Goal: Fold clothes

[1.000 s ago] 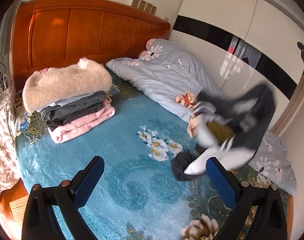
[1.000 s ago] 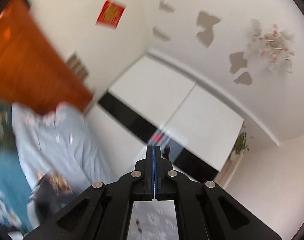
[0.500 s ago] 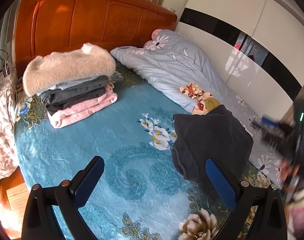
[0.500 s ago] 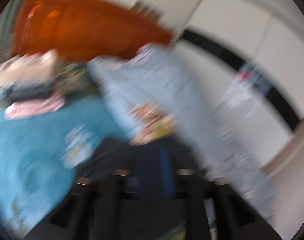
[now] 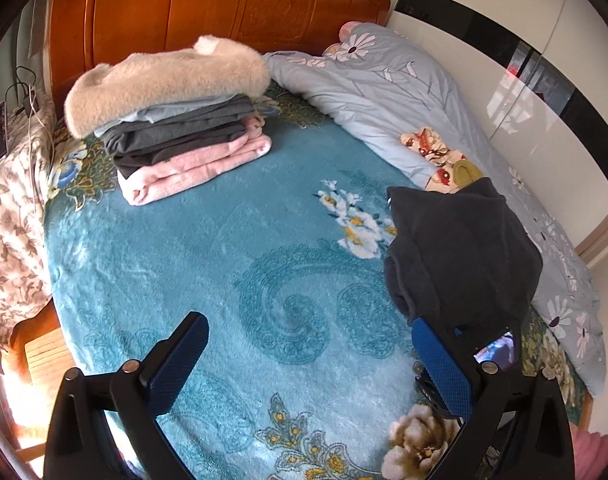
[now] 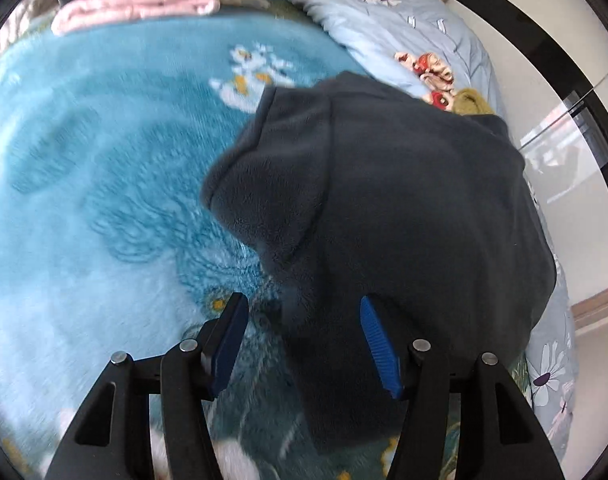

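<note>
R gripper (image 6: 304,320) opening over dark fleece (image 6: 404,200), fingers apart.

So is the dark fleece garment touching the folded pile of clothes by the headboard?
Apart. The left wrist view shows the dark fleece garment and the folded pile separated by bare teal blanket.

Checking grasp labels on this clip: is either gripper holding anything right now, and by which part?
Nothing is held. The left gripper is open over the teal blanket; the right gripper is opening above the dark grey fleece garment, pads clear.
</note>
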Demonstrator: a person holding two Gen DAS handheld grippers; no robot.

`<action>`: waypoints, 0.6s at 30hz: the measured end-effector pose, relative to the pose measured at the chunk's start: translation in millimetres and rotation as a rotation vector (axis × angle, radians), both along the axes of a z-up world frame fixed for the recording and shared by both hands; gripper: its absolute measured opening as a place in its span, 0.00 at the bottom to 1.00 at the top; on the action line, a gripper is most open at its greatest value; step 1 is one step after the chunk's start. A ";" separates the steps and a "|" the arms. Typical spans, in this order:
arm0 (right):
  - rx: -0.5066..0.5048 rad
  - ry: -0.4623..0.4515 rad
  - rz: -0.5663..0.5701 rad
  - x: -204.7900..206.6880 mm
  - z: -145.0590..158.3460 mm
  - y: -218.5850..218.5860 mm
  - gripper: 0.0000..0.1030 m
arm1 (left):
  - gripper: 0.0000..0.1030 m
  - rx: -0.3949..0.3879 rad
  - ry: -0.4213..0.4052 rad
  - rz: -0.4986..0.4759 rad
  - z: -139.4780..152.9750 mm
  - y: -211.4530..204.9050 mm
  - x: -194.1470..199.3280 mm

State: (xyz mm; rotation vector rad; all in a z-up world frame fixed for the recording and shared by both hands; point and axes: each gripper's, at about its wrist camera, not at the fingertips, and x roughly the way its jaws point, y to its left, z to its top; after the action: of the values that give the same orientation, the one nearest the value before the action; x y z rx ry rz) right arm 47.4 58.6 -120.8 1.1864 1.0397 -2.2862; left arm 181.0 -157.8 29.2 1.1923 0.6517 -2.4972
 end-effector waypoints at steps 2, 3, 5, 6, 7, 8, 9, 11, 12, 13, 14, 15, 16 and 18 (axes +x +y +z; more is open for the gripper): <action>0.008 0.039 0.001 -3.6 -1.1 -5.4 0.59 | 1.00 0.001 -0.018 0.000 -4.9 -0.7 -1.1; 0.012 0.062 0.005 -4.9 -0.3 -7.8 0.59 | 1.00 -0.001 -0.026 0.001 -6.7 -0.8 -2.1; 0.023 0.121 0.023 -8.4 6.5 -10.7 0.57 | 1.00 0.002 -0.034 0.006 -8.6 -2.3 -4.6; 0.022 0.171 0.019 -13.2 15.3 -8.5 0.57 | 1.00 0.003 -0.037 0.008 -9.5 -3.0 -5.9; 0.006 0.201 0.009 -17.7 23.9 -4.6 0.57 | 1.00 0.003 -0.037 0.009 -9.9 -3.8 -7.2; -0.010 0.231 -0.002 -22.4 32.5 -0.6 0.57 | 1.00 0.004 -0.037 0.010 -10.4 -4.5 -8.4; -0.019 0.270 -0.027 -28.5 41.9 5.5 0.57 | 1.00 0.003 -0.037 0.011 -10.9 -4.6 -9.6; -0.038 0.347 -0.078 -40.7 60.7 17.8 0.57 | 1.00 0.009 -0.040 0.004 -13.4 -3.4 -12.6; -0.053 0.355 -0.106 -46.3 66.6 23.3 0.57 | 1.00 0.012 -0.041 0.000 -14.7 -2.7 -14.3; -0.069 0.358 -0.144 -53.6 72.5 29.7 0.57 | 1.00 0.021 -0.045 -0.015 -17.5 -0.1 -18.3; -0.084 0.360 -0.182 -60.9 78.3 36.1 0.57 | 1.00 0.029 -0.050 -0.029 -20.3 2.5 -22.3; -0.096 0.341 -0.208 -68.4 79.6 39.5 0.56 | 1.00 0.038 -0.055 -0.044 -23.1 5.1 -26.3; -0.118 0.290 -0.209 -75.7 80.3 42.6 0.47 | 1.00 0.047 -0.059 -0.058 -25.9 7.8 -30.3; -0.136 0.238 -0.209 -82.1 84.3 47.6 0.12 | 1.00 0.066 -0.068 -0.093 -31.7 14.9 -40.8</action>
State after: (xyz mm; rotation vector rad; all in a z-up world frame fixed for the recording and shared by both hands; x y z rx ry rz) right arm -34.7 106.2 -36.5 1.0294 0.8558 -2.6663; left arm 140.2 -142.9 -2.4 1.3546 0.6798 -2.5158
